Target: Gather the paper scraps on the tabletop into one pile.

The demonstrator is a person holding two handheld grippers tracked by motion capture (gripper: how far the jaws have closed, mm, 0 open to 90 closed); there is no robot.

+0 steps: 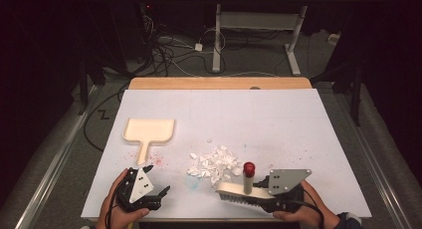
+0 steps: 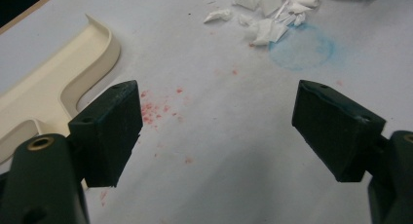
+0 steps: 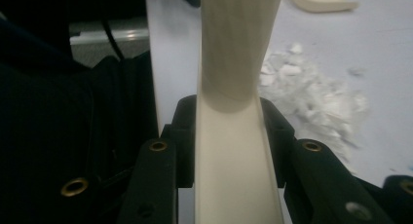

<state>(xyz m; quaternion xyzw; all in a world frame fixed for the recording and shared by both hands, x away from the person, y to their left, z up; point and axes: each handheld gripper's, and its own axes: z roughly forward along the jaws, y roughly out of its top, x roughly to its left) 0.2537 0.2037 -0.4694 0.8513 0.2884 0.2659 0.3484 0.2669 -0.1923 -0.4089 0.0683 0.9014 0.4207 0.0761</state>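
Right gripper is clamped on the brush, bristles down just short of the paper scraps. Left gripper hangs wide open, empty; dustpan lies untouched just ahead of it, so the sweep looks not yet begun

I see a cream dustpan, white paper scraps, a red-capped cream brush, and pink specks and a blue ring on the white bench.

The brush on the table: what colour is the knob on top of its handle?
Red. The knob tops the cream brush, clearest in the high view.
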